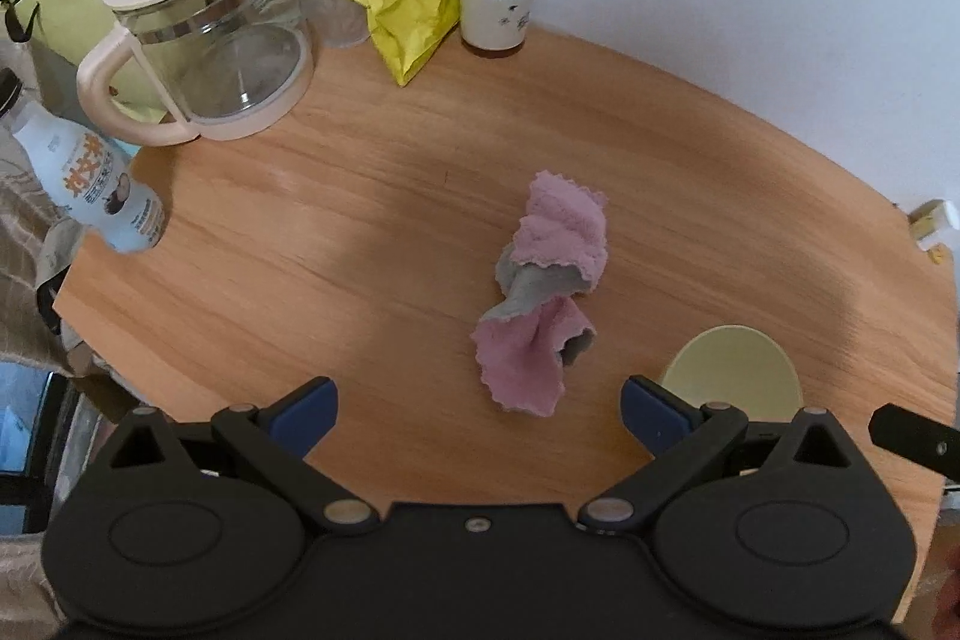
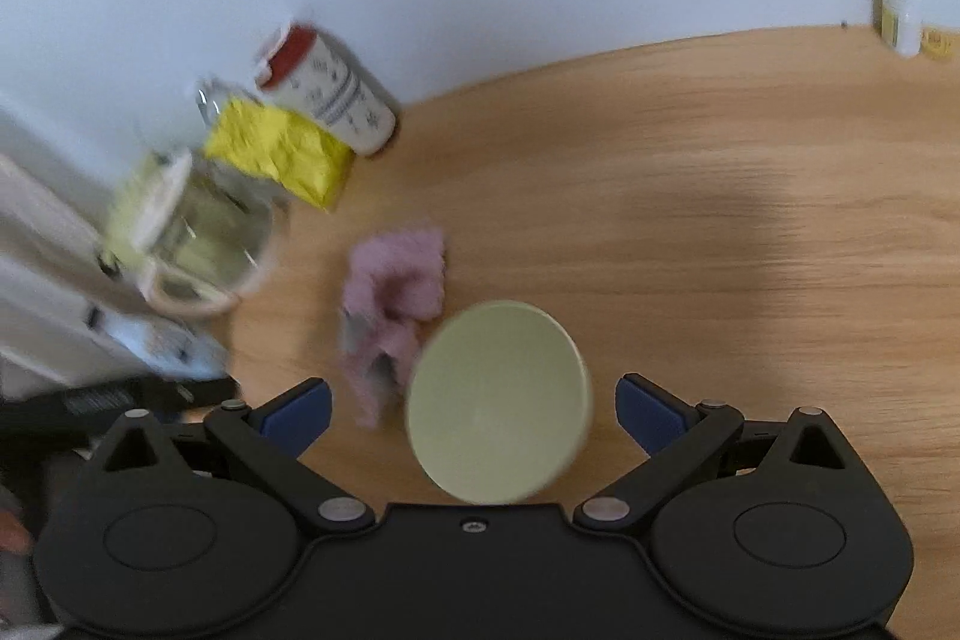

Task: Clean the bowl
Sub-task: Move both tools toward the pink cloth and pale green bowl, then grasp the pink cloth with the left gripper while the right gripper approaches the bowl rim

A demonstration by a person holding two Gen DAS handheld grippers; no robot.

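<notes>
The right gripper (image 2: pixel 474 409) is spread wide w/ nothing in it, and the bowl (image 2: pixel 498 400) sits on the table (image 2: pixel 720 232) right btwn its blue fingers (image 2: pixel 651 412). The right view is blurry, so that hand looks to be moving fast. It could bump the bowl and push it off the near edge, or knock it into the cloth (image 2: pixel 393 304) just beside it.

The left gripper (image 1: pixel 477 409) is spread wide too, holding nothing, w/ the pink and grey cloth lying crumpled in front of it. A grab at one loose corner might just drag it.

The bowl is pale yellow-green, round and smooth. I see no food or marks inside, but it's too blurry to tell if it's clean or dirty.
</notes>
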